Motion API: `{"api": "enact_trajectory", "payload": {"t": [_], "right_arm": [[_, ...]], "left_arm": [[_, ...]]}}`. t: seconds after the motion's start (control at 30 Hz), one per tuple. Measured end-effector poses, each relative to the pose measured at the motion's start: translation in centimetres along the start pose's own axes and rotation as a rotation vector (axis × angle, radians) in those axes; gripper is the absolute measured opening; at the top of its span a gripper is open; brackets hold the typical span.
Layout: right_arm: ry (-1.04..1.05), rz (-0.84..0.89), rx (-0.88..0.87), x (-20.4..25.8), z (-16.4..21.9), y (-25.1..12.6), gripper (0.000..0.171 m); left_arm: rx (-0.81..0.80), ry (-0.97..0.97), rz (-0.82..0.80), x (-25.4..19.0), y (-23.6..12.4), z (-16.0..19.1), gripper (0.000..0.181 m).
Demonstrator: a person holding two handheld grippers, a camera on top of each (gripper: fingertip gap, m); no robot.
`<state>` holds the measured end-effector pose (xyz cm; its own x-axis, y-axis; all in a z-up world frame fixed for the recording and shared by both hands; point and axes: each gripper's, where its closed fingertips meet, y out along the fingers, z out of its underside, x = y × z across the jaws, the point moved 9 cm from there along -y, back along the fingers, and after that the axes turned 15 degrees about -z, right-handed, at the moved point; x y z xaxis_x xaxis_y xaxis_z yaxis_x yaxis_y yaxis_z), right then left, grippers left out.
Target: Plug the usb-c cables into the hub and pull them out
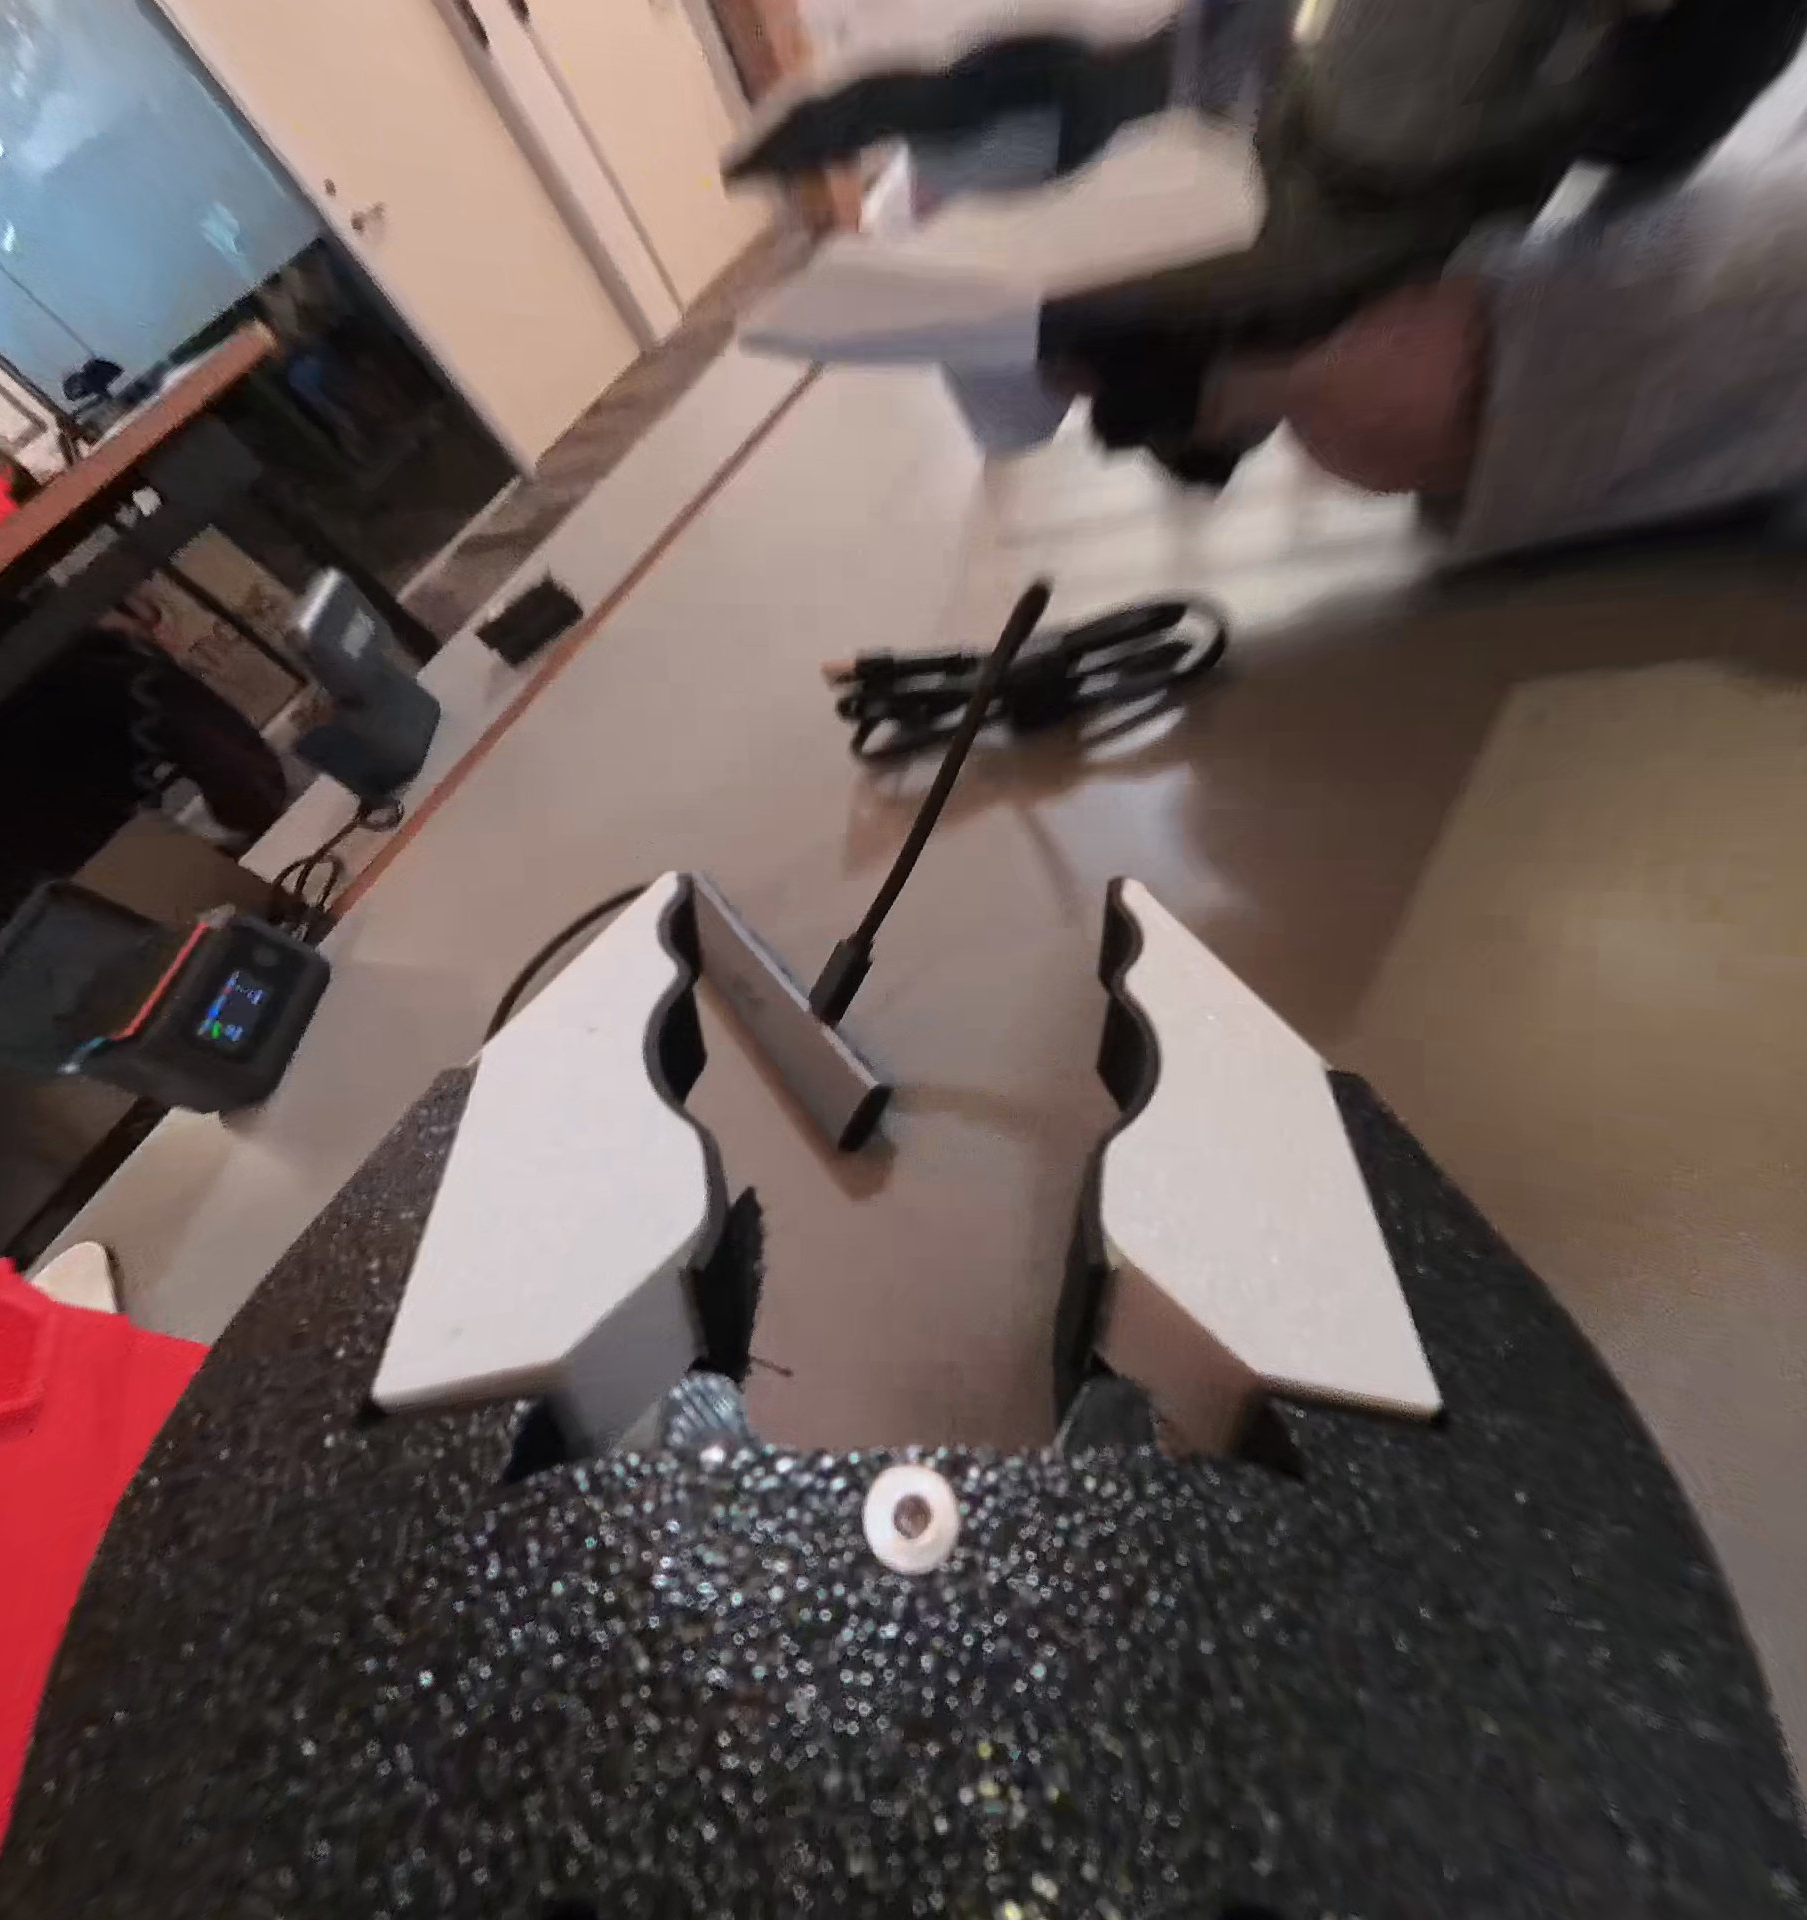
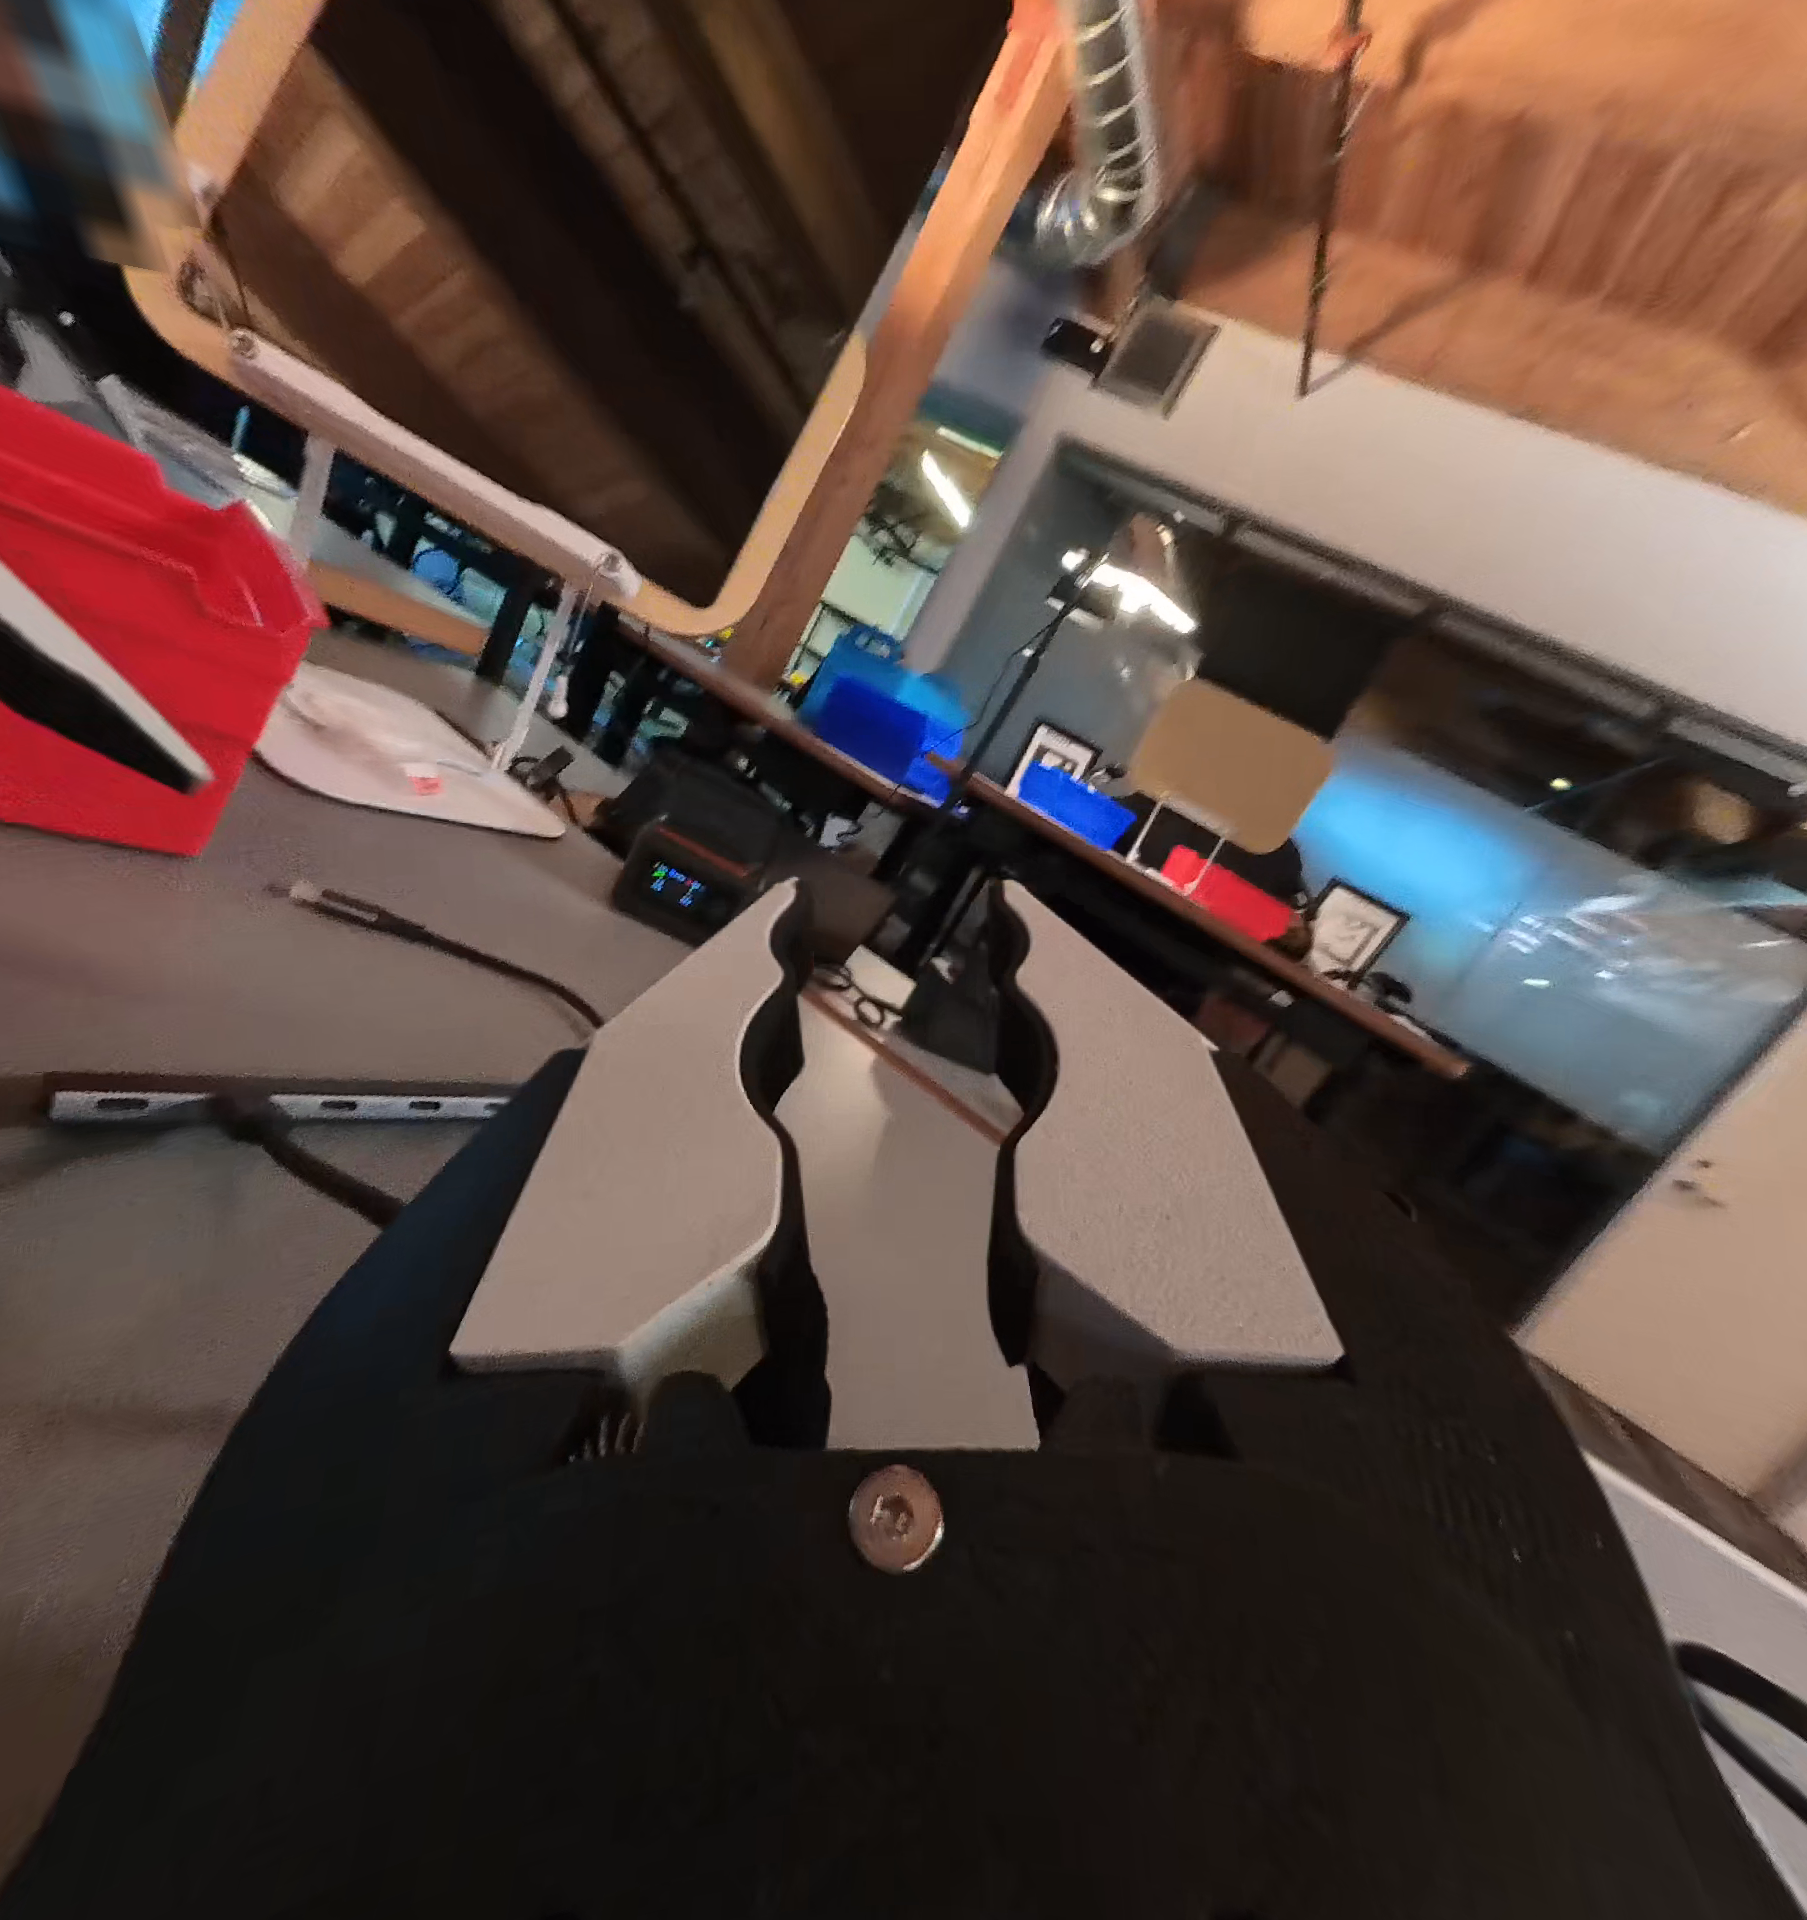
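Observation:
In the left wrist view the slim grey hub lies on the grey table between the fingers of my left gripper, close to the left finger. The gripper is open and does not clamp the hub. One black usb-c cable is plugged into the hub's side and rises away from it. A bundle of black cables lies farther back. My right gripper is held above the table, open and empty; it shows blurred in the left wrist view. The hub with its plugged cable lies to its left.
A red bin stands at the left, and its corner shows in the left wrist view. A loose cable with a silver plug lies beyond the hub. A small black device with a lit display sits near the table's edge. A white pad lies behind the bin.

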<state>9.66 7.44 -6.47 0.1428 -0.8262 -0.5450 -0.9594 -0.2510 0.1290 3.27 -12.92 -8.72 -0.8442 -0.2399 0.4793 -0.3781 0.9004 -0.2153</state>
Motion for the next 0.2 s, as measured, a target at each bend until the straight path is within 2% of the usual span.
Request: {"api": "enact_trajectory", "payload": {"t": [0.03, 0.13, 0.2], "right_arm": [[-0.007, 0.014, -0.011, 0.0, -0.1, -0.1, 0.031], [-0.028, 0.042, -0.016, -0.2, -0.2, -0.3, 0.028], [-0.037, 0.057, -0.018, -0.2, -0.1, -0.4, 0.025]], "left_arm": [[-0.024, -0.042, 0.009, 0.0, -1.2, -1.0, 0.073], [-0.024, -0.144, -0.035, 1.8, -5.2, -3.6, 0.068], [0.006, -0.198, -0.154, 5.0, -8.6, -4.6, 0.066]]}}
